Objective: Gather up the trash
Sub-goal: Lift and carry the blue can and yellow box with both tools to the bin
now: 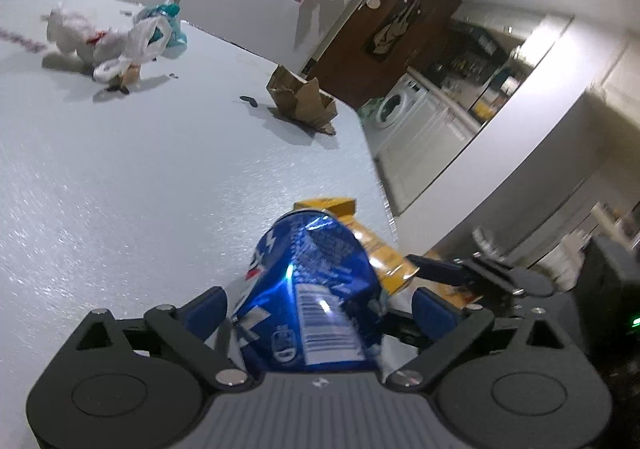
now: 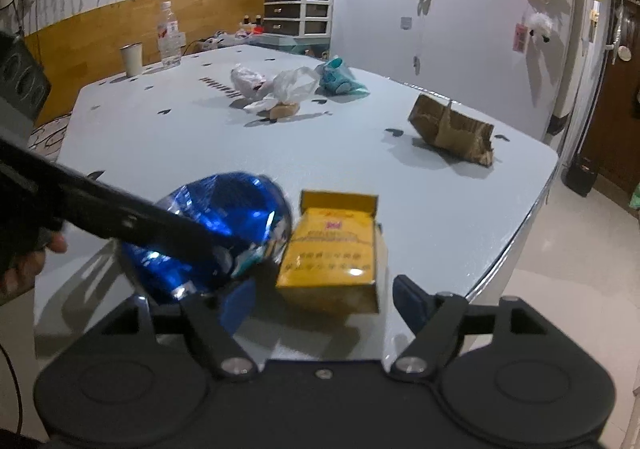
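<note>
- The left gripper (image 1: 320, 305) had its jaws spread wide, one blue pad on either side of the crushed blue can (image 1: 312, 289) at the bottom centre of the left wrist view; a gap showed beside the right-hand pad, so the pads did not appear to press on the can.
- The can's long axis ran up the frame, away from the camera and roughly along the fingers, so closing would squeeze it across its narrow, dented sides.
- The right gripper (image 2: 324, 301) was likewise parted, with the yellow carton (image 2: 332, 253) sitting between its blue pads at the lower centre of the right wrist view, clear space visible on both sides (nothing gripped there, as far as I could judge).
- The carton stood with its open flap toward the top of the frame, its long axis also pointing away from the camera.
- Can and carton lay just beside each other, seemingly touching, near the table's (image 2: 440, 209) rounded edge; the left tool's dark finger crossed the lower left of the right wrist view over the can.
- Each hand was nearer its own item, so neither needed to reach across.
- Further litter sat well apart: a torn cardboard piece (image 2: 452, 129) at the right and a heap of plastic bags (image 2: 288, 87) at the upper centre.
</note>
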A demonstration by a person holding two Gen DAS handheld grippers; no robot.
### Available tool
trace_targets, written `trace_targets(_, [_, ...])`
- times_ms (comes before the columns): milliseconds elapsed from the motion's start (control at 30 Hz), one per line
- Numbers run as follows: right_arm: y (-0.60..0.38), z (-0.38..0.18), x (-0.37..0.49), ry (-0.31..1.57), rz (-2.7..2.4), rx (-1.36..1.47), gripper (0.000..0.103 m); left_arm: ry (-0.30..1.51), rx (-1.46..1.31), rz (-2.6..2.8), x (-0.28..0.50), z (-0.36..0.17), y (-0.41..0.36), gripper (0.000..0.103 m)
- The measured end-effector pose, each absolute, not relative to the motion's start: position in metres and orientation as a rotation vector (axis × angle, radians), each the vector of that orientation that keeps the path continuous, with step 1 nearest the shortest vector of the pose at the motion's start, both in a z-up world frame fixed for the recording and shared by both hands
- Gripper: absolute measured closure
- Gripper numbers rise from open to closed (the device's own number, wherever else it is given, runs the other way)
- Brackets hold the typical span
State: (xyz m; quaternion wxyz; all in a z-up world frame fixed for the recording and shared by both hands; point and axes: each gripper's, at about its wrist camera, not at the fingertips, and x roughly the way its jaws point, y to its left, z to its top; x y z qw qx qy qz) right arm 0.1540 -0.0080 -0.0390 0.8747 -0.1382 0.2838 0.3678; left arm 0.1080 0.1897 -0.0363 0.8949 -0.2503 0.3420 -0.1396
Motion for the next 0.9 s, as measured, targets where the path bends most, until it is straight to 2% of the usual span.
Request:
trace_targets(167, [-0.007,-0.036,0.167,0.595,0.747,-0.254,0.027,0.71,-0.621,-0.348,0.119,-0.041,0.201,0.009])
trace_targets(200, [-0.006,-0.037,0.169,0.598,0.744,-0.254,0.028,0.716,-0.64,-0.36,0.122,-0.043,0.203,0.019])
trace_targets(267, [-0.004,-0.038,0.17,0.604,0.746,-0.266,0.028,0.74,-0.666,-0.376,0.129,-0.047,0.206,0.03])
trace_targets(433, [-0.003,-0.038,0.173,0.597,0.741,-0.28,0.03,0.757,-0.717,-0.412,0.137,-0.054,0.21,0.032])
trace_targets(667, [-0.011,-0.03,0.17,0.551,0.717,-0.317,0.031,0.731,-0.769,-0.414,0.134,-0.061,0.219,0.044])
trace_targets(900, [-0.027,-0.018,0.149,0.499,0.636,-0.314,0.031,0.713,-0.746,-0.399,0.129,-0.059,0.221,0.046])
